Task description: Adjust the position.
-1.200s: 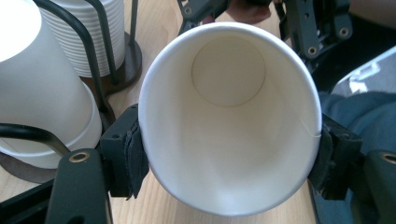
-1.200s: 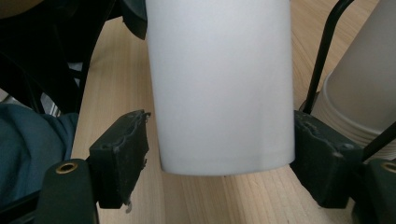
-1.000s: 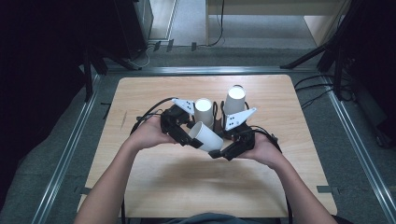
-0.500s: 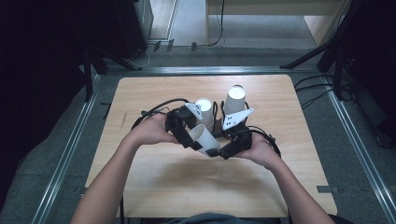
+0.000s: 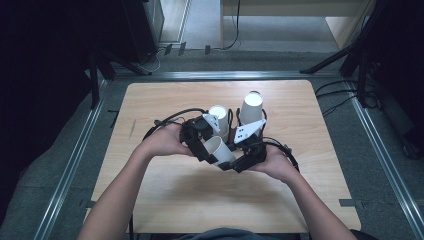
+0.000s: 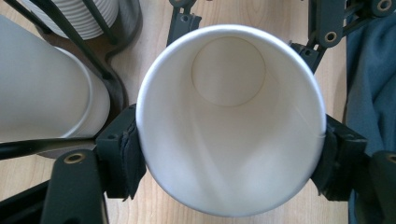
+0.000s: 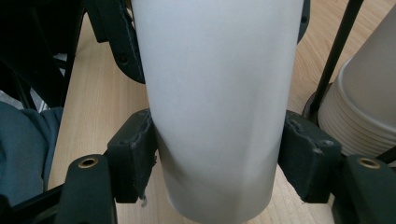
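1. Right tool [image 5: 235,161] jaws were just being closed onto the base end of the paper cup [image 5: 220,151]; the pads were seen touching its wall.
2. Left tool [image 5: 202,145] was clamped at the cup's rim.
3. Cup was held tilted above the table [image 5: 165,200], before two cup stacks [image 5: 218,120]; a handover was judged underway.

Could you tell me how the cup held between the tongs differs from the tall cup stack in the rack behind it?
The held cup is single and lies tilted, mouth open; the tall stack holds many cups, upright, mouths down. The held cup is off the table; the stack stands in a wire rack. Both are white paper.
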Demonstrator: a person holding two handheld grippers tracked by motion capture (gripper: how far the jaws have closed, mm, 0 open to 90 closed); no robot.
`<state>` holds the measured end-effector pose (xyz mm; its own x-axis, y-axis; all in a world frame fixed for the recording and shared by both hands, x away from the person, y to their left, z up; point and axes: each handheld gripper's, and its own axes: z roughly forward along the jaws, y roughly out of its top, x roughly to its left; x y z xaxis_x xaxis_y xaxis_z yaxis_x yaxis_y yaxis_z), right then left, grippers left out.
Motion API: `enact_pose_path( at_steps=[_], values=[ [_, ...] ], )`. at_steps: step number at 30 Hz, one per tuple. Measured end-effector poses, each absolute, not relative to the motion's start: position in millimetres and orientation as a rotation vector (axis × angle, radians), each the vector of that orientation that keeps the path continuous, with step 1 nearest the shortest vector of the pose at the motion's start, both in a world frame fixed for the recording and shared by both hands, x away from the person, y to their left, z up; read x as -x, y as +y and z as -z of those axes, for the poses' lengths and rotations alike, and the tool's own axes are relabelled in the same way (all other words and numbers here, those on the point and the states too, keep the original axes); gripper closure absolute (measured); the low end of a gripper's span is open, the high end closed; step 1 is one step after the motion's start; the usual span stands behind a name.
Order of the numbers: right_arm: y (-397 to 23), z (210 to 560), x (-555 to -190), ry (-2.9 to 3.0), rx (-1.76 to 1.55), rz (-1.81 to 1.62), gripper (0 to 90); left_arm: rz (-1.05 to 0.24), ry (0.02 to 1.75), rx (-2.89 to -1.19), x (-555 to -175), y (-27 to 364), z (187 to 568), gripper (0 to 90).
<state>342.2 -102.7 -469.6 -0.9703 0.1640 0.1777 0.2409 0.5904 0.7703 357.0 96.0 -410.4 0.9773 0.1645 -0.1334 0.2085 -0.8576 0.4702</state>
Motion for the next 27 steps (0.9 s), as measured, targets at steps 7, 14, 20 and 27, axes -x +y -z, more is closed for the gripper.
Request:
enact_pose_path(
  at_steps=[7,14,20,27],
  values=[
    [-104.2,466.8,-341.4,-2.736,0.338,1.351,33.4,0.105,0.256,-2.592,-356.3,98.3,409.0,16.2],
    [-109.4,463.2,-343.4,-2.729,0.347,1.390,33.3,0.131,0.335,-2.485,-360.0,108.8,407.2,11.1],
    [-113.1,460.5,-344.0,-2.718,0.358,1.413,33.2,0.136,0.366,-2.392,-358.0,117.8,408.5,11.4],
    [-117.5,459.5,-344.4,-2.698,0.386,1.440,33.1,0.135,0.421,-2.293,-356.0,126.8,414.1,12.3]
  ],
)
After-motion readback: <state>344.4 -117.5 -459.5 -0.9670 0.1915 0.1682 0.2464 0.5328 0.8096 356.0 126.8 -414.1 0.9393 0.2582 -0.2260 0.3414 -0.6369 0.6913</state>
